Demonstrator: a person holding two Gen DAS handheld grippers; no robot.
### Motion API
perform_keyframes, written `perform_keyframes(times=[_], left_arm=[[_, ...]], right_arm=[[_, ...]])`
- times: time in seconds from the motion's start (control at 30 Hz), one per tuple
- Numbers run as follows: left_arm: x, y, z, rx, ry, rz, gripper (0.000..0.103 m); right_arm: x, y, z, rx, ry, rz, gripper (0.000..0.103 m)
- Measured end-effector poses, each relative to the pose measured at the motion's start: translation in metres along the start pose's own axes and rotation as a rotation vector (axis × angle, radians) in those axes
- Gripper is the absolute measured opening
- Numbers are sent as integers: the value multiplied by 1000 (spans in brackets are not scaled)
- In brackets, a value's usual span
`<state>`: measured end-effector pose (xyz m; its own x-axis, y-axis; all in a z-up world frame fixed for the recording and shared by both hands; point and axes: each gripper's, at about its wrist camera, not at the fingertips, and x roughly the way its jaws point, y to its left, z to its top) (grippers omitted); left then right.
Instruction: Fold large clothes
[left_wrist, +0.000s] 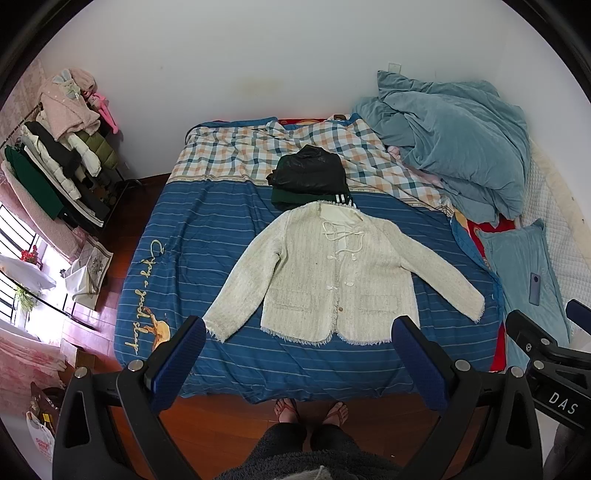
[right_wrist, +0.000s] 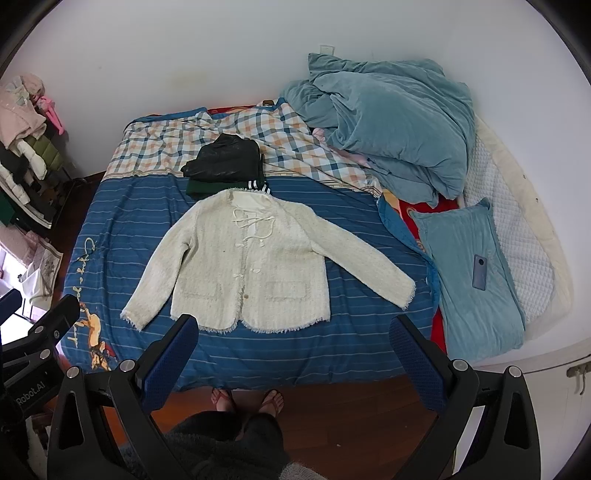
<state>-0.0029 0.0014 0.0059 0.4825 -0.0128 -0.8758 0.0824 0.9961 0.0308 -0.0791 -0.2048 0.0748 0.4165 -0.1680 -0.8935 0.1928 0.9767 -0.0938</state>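
Bed's a bit of a mess: a rumpled blue duvet (right_wrist: 391, 136) piled at the head, a phone (right_wrist: 479, 271) lying on a blue pillow (right_wrist: 469, 295), plaid sheet (left_wrist: 236, 151) underneath. Overloaded clothes rack (left_wrist: 55, 155) against the left wall, wooden floor (right_wrist: 351, 413).

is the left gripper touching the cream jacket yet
Apart. The left wrist view shows the left gripper open above the bed's near edge, with blue bedspread visible between its fingertips and the cream jacket.
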Motion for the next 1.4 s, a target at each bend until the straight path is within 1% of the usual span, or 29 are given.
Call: perform_keyframes(times=[0.3, 0.8, 1.13, 1.4], left_arm=[[0, 1, -1, 3, -4, 0, 103], [-6, -10, 1, 19, -11, -13, 103], [-9, -5, 1, 16, -18, -17, 103], [-7, 1, 3, 20, -19, -43, 103]], right_arm=[[-2, 2, 0, 4, 2, 5, 103], [-9, 8, -1, 2, -6, 7, 103], [-10, 14, -1, 2, -7, 9, 103], [-10, 23, 0, 4, -4, 9, 103]])
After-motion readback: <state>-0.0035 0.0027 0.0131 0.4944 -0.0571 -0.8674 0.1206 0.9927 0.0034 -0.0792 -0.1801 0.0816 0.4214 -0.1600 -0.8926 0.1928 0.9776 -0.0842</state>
